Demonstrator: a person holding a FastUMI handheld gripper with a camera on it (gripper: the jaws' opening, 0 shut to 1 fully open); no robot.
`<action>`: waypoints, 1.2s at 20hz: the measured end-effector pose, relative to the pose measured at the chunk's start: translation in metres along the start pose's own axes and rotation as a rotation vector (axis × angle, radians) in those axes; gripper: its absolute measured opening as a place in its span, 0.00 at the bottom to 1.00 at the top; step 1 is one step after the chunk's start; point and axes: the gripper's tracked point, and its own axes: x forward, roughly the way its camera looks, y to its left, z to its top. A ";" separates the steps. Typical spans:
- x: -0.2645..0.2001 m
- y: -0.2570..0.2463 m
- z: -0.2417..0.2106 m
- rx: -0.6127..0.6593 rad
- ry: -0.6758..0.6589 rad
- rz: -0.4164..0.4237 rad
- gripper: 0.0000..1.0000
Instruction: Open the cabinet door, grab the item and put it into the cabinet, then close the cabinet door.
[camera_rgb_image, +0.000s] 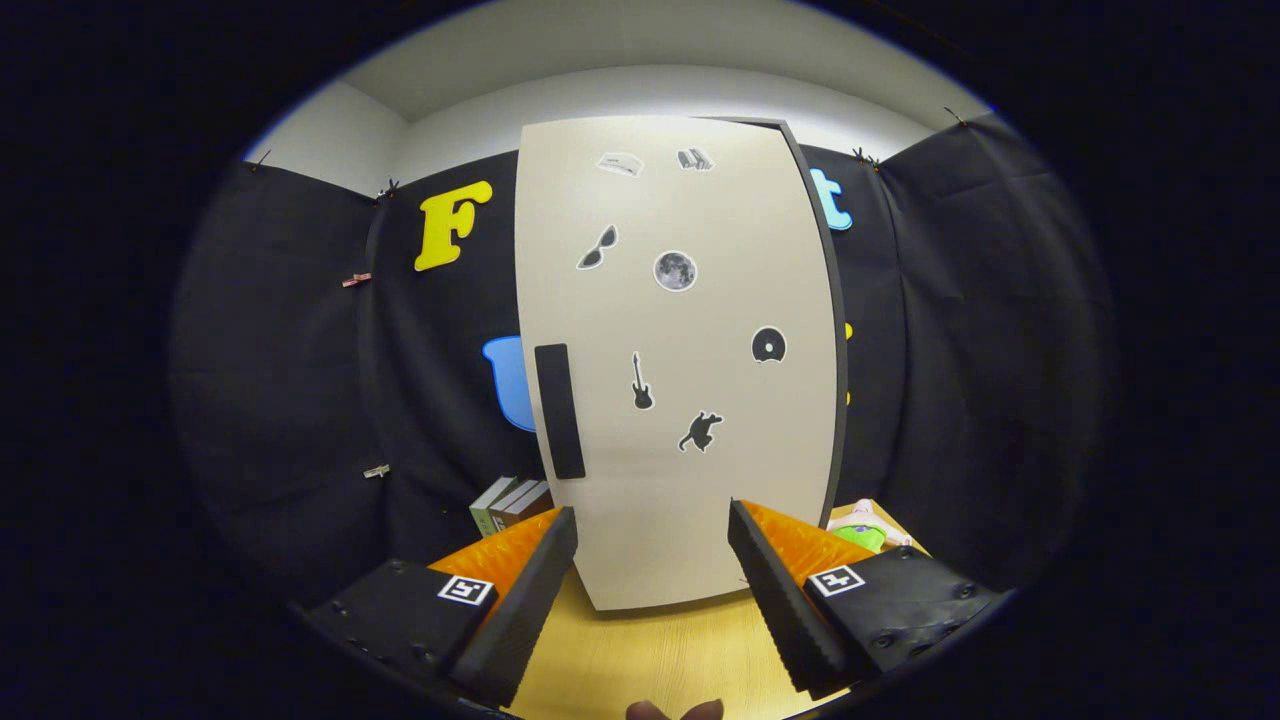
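Note:
A tall beige cabinet (680, 360) stands on the wooden table (650, 655) just ahead of my fingers, its door shut and dotted with small black stickers. A black vertical handle (560, 410) sits on the door's left side. My gripper (652, 525) is open, its fingers spread wide in front of the door's lower part with nothing between them. To the right of the cabinet, behind my right finger, a small toy (865, 530) in green and pink lies on the table, partly hidden.
Several books (510, 503) lie left of the cabinet, beyond my left finger. Black cloth walls close in the booth behind and on both sides. The tips of a person's fingers (675, 710) show at the table's near edge.

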 end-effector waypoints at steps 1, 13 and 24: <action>0.000 0.000 0.000 0.000 0.000 0.001 0.98; -0.001 0.000 -0.001 0.000 0.003 0.006 0.98; -0.001 -0.001 0.000 0.000 -0.005 0.008 0.98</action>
